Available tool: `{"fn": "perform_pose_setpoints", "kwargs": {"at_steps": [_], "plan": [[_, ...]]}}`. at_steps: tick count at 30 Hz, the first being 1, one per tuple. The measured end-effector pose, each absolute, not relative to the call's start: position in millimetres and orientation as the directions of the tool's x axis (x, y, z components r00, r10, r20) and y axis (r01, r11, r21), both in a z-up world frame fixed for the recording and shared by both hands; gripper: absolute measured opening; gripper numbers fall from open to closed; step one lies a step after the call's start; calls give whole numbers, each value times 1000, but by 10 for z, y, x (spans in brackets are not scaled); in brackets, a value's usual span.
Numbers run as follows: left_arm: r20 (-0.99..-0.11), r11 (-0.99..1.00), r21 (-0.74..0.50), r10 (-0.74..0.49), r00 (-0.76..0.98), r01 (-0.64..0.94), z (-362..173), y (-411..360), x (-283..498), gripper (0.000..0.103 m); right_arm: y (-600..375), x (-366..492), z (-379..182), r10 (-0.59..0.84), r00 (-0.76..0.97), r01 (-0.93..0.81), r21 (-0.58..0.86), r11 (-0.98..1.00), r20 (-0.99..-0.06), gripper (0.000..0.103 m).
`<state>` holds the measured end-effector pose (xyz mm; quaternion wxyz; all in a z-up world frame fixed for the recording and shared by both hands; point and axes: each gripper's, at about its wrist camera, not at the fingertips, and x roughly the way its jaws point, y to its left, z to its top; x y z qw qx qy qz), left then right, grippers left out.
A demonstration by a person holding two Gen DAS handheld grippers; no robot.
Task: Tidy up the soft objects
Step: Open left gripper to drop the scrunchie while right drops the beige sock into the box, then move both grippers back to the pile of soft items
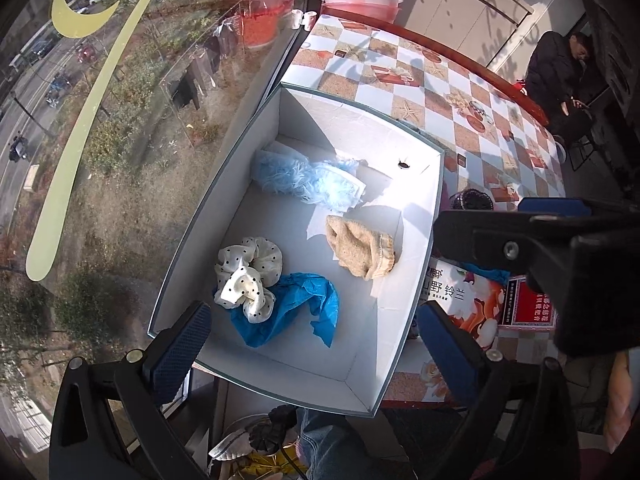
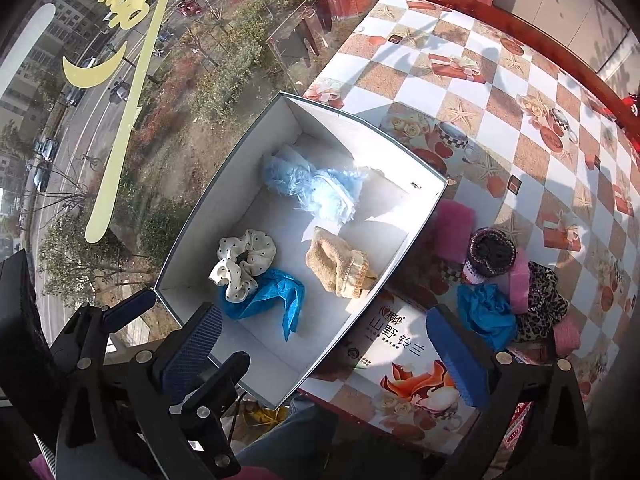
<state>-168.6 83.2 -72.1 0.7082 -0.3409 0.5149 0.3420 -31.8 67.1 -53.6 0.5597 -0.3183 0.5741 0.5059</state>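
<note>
Below both of my claws sits the white box, pushed against the window at the counter's edge. My left claw hangs wide open over the box's near end with nothing between its blue pads; my right claw is just as wide and just as empty, straddling the box's near right corner.

Four soft things already lie inside, and none is gripped: a polka-dot scrunchie resting on a crumpled blue plastic cover, a beige sock beside them, and a fluffy pale-blue piece toward the far end.

What I judge is left to sort is the heap on the counter just right of the box: another blue cover, a leopard-print scrunchie, a dark beaded one and some pink pieces. That heap lies right of my right claw, just beyond its right finger, and barely shows at the edge of the left view, so the right hand is clearly the nearer one. The blue cover is closest; it is a rounded wad with no clear long axis, so I reckon any approach angle would do.
</note>
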Motion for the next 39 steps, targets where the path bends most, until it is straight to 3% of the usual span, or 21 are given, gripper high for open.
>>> {"fn": "perform_pose_setpoints", "kwargs": {"at_steps": [23,39], "plan": [[-968,672,-82,123,220,-736,-576,613,-1041,103,150,466,-381,270,-159,-846,272,458,-950,103],[-968,818,-36,114,223,-574,-517,635,149,103,-1145,2168,-317,302,-49,-543,279,792,-952,103]]}}
